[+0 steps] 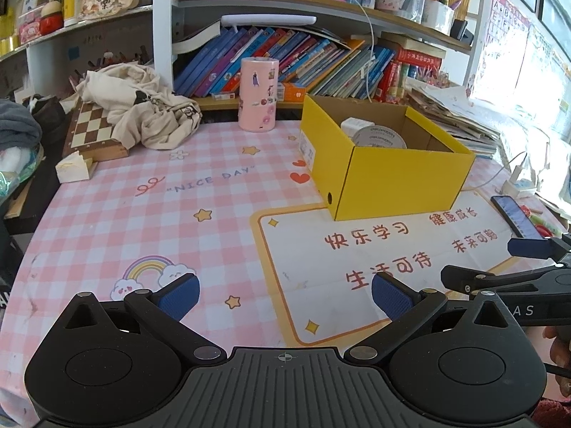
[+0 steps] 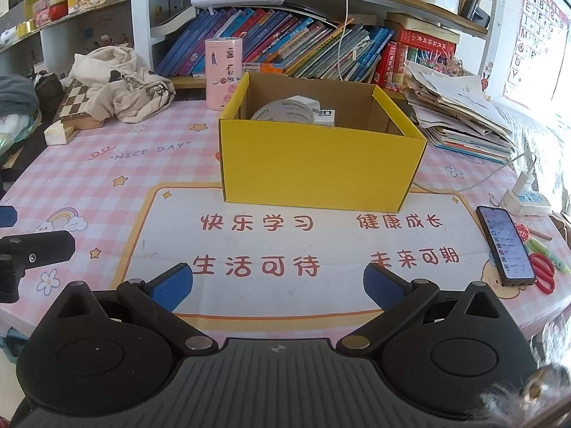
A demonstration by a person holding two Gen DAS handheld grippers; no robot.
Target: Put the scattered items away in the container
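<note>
Yellow cardboard box [image 2: 323, 167] seen standing open-topped on pink checked desk mat [image 1: 117, 214], in front of bookshelf. Tape roll [image 2: 285, 112] and white packet [image 2: 325, 116] noted inside box, touching each other. Left gripper [image 1: 285, 294] held low over mat, jaws spread wide, nothing gripped. Right gripper [image 2: 278, 285] likewise spread wide, nothing between pads. Phone [image 2: 506, 244] observed lying right of box, red scissors [image 2: 544, 273] just beside it. Pink canister [image 1: 257, 94] noted behind box, upright.

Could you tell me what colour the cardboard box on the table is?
Yellow box, plain brown inside; best seen in the right wrist view.
</note>
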